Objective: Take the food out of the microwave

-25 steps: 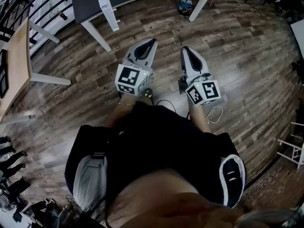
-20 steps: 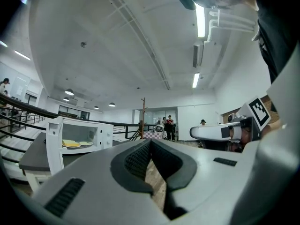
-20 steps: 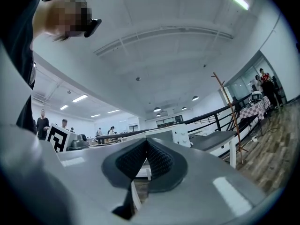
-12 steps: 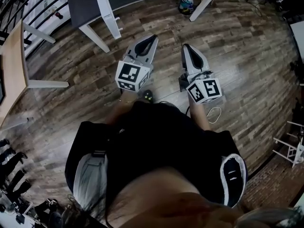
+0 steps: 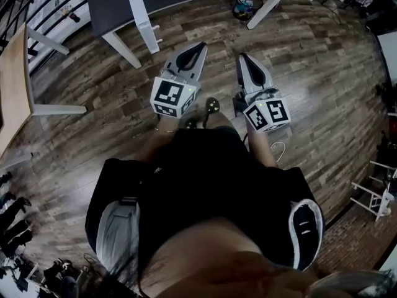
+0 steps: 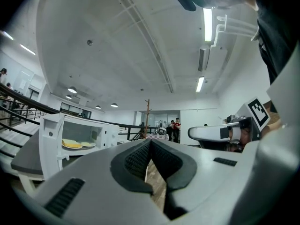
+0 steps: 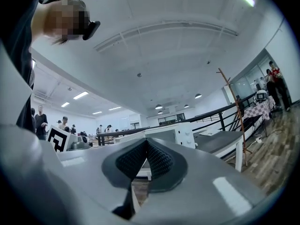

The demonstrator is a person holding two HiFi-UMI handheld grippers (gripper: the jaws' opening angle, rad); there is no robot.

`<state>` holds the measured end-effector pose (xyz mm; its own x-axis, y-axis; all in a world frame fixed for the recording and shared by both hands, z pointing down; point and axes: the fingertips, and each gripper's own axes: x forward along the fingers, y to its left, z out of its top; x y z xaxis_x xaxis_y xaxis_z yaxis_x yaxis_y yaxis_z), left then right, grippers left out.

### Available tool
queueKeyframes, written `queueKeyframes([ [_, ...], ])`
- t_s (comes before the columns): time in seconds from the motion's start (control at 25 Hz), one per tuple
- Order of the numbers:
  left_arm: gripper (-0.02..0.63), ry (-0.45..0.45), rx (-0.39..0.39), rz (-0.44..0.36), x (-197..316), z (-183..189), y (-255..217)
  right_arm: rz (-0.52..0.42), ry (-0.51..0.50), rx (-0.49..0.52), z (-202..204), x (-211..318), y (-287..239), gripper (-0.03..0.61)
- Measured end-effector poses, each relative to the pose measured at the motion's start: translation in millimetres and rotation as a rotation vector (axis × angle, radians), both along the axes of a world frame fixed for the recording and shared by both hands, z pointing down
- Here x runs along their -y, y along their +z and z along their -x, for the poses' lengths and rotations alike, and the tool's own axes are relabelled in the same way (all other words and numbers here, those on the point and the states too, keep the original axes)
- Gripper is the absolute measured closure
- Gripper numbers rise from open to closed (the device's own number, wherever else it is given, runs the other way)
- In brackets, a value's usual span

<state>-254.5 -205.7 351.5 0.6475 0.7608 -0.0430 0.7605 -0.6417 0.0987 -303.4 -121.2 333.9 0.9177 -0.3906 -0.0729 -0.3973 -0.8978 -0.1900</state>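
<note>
1. Both claws are clenched and empty: on the left claw (image 5: 200, 45) and the right claw (image 5: 242, 57) the pads meet with nothing between them in either gripper view.
2. Change: the person steps forward. A shoe (image 5: 212, 104) now shows just behind and between the claws, where a second ago there was only floor.
3. The bench (image 5: 111, 2) sits a bit nearer the claw tips than a second ago. The claws stay side by side and shut the whole time.
4. The microwave (image 6: 70, 139) is on the bench, ahead and left of the left claw and still well apart from it.
5. The food (image 6: 71, 144) is yellow, on a plate inside the microwave, and visible through the front. The door looks open, but I can't tell for sure.
6. In the right gripper view the microwave is ahead, beyond the claw tips.
7. Meaning: this is the approach phase. Nothing is touched and the food is not out yet.
8. Next, likely: close the gap, then release a claw to take the plate.
</note>
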Motion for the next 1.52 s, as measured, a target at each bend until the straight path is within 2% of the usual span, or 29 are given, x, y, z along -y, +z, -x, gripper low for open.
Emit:
queueKeyframes([
  [0.44,0.607,-0.093,0.016,-0.024,7.2,-32.6,1.4,-0.023,-0.099,0.004,-42.1,3.2,0.3,0.580],
  [0.96,0.607,-0.139,-0.003,-0.062,-35.8,-83.4,-10.7,-0.066,-0.150,-0.010,-102.1,-40.5,-5.8,0.580],
  [1.2,0.607,-0.156,-0.009,-0.083,-61.7,-101.7,-13.7,-0.064,-0.212,-0.043,-120.6,-58.0,-10.9,0.580],
  [1.52,0.607,-0.205,-0.008,-0.093,-87.6,-121.2,-15.3,-0.090,-0.268,-0.035,-140.5,-83.3,-7.4,0.580],
])
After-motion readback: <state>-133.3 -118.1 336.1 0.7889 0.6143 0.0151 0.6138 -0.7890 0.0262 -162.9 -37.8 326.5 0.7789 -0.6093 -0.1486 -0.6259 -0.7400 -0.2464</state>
